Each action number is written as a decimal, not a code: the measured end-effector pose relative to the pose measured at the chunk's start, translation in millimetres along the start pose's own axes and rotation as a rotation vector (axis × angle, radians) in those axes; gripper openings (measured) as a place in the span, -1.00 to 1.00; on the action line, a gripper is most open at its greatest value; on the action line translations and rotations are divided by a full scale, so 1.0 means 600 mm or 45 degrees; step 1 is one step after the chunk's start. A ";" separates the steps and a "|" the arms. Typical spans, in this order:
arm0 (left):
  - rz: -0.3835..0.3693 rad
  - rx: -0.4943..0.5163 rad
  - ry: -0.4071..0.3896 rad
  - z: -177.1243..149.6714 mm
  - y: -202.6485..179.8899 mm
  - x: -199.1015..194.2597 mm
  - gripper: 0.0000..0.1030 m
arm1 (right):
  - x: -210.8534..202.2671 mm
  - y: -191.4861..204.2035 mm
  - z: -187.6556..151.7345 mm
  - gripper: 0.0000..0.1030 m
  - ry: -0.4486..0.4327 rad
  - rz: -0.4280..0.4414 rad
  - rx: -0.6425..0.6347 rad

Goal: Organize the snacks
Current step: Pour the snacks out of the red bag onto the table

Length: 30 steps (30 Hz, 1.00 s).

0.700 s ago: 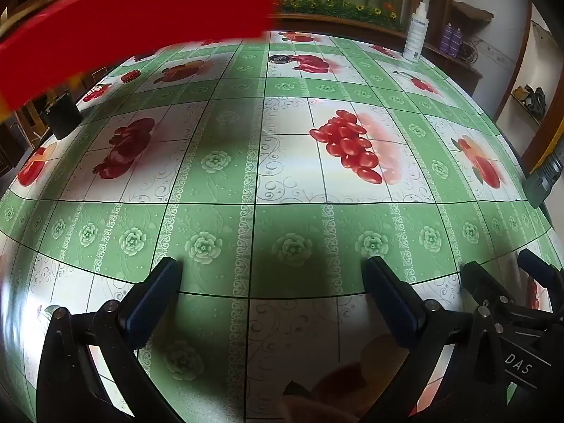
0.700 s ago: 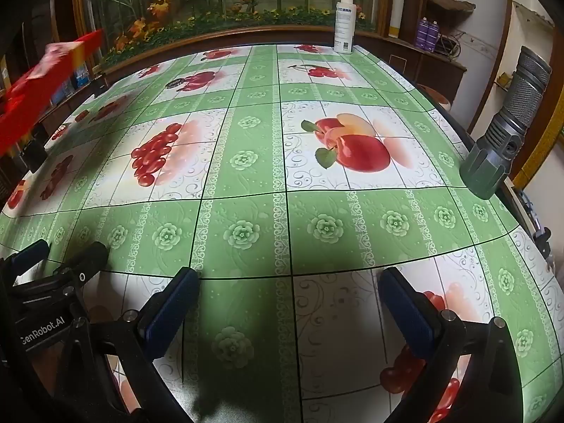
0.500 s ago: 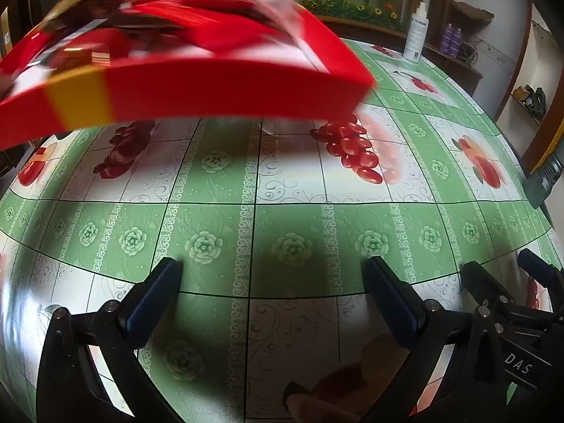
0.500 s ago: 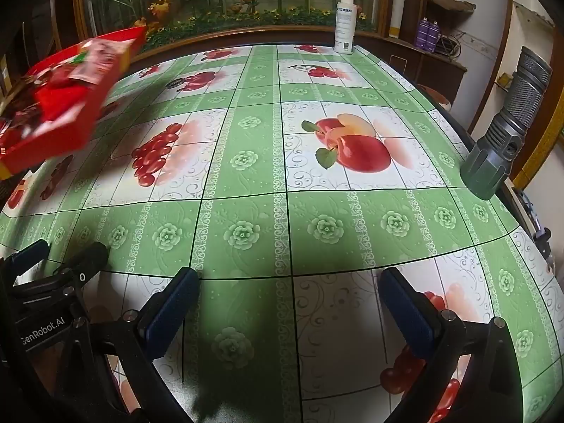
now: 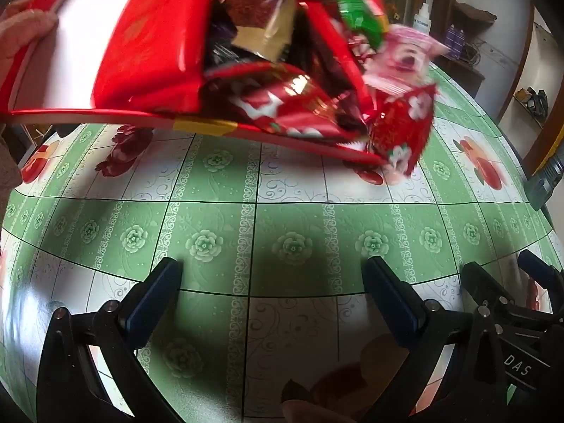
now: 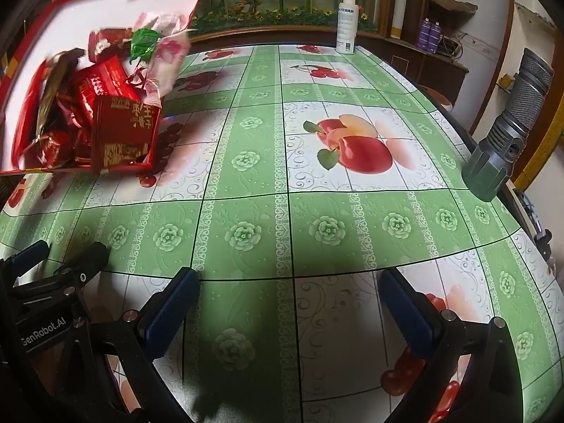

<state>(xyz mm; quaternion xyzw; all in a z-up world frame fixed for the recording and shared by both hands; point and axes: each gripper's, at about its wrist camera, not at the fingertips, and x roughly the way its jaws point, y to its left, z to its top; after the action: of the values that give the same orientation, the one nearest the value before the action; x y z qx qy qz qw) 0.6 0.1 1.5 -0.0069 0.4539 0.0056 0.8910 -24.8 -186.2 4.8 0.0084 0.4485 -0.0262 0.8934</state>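
the red box (image 5: pixel 148 46) of snack packets (image 5: pixel 317 105) is tipped above the far left of the worktop (image 5: pixel 292 218), a bare hand (image 5: pixel 21 31) gripping its rim, so the packets spill toward the cloth ahead of and to the left of both tools. the box's long side runs roughly left to right. the left claw (image 5: pixel 271 296) is nearer; the right claw (image 6: pixel 289 299) sits further right. both claws gape fully wide, hold nothing, and hover just above the cloth.
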 end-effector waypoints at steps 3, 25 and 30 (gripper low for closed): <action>0.000 0.000 0.000 0.000 0.000 0.000 1.00 | 0.000 0.000 0.000 1.00 0.000 0.000 0.001; -0.002 0.001 -0.002 0.000 0.002 0.005 1.00 | -0.002 0.003 -0.007 1.00 0.000 0.000 0.000; -0.001 0.001 -0.002 0.000 0.005 0.003 1.00 | 0.003 0.002 0.002 1.00 0.001 0.000 0.000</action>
<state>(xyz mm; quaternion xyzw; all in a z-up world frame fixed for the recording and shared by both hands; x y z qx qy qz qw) 1.6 3.1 -0.2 -0.0067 0.4531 0.0048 0.8914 -22.5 -185.2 4.1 0.0085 0.4488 -0.0264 0.8932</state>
